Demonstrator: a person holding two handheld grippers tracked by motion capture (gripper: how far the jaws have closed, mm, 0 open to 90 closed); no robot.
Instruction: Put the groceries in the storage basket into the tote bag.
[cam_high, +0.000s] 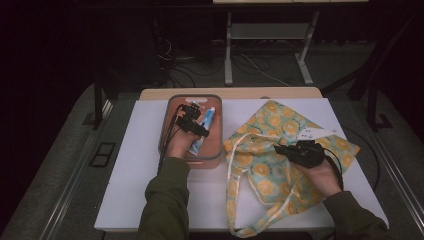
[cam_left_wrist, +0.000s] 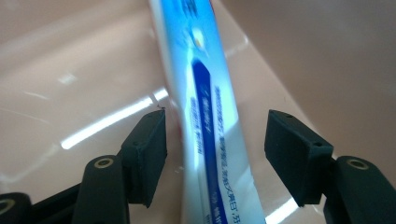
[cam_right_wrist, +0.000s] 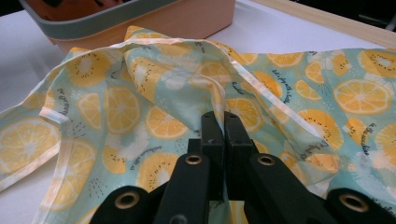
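Near edge: right gripper (cam_high: 286, 149), jaws pressed together, pinches the lemon-print fabric bag (cam_right_wrist: 140, 112) on the white table (cam_high: 135, 165). Beyond: left gripper (cam_left_wrist: 215, 156), jaws spread, straddles the blue-white toothpaste tube (cam_left_wrist: 205, 121) inside the walled pink plastic tub (cam_high: 218, 150).

Tube (cam_left_wrist: 205, 116) cut off top and bottom (print blurred), bag (cam_right_wrist: 154, 93) cropped

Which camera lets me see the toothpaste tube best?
The left gripper view: the toothpaste tube looms close between that gripper's open jaws, print visible. The high view shows it small inside the pink bin.
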